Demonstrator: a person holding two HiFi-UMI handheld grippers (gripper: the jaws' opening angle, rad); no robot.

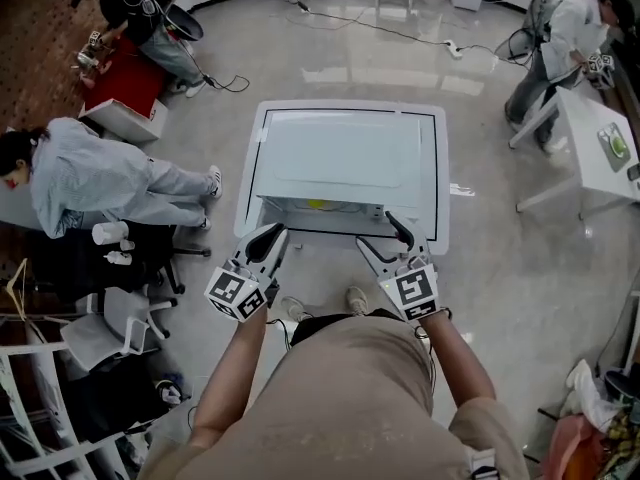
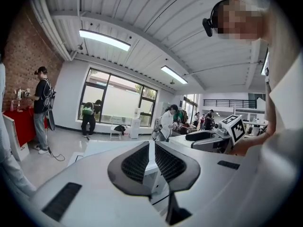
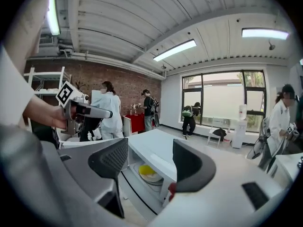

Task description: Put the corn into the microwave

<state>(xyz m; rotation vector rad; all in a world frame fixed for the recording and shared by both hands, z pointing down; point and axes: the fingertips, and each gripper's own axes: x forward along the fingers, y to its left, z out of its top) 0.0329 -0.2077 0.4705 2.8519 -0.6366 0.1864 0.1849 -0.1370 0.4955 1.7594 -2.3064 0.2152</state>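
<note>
From above, the white microwave (image 1: 340, 153) stands on a white table (image 1: 443, 193) with its front open toward me. The yellow corn (image 1: 316, 204) lies inside; in the right gripper view the corn (image 3: 146, 170) rests on a plate in the microwave (image 3: 158, 152) cavity. My left gripper (image 1: 270, 236) hovers in front of the opening's left side, its pads (image 2: 136, 162) almost together with nothing between them. My right gripper (image 1: 388, 236) hangs at the opening's right side with jaws apart and empty, and the cavity shows between its fingers (image 3: 112, 161).
A person sits bent over at the left (image 1: 90, 178) beside a black office chair (image 1: 130, 258). Another person stands at a white side table (image 1: 600, 138) at the right. A cable (image 1: 400, 33) runs across the floor behind the table. White shelving (image 1: 40, 408) fills the lower left.
</note>
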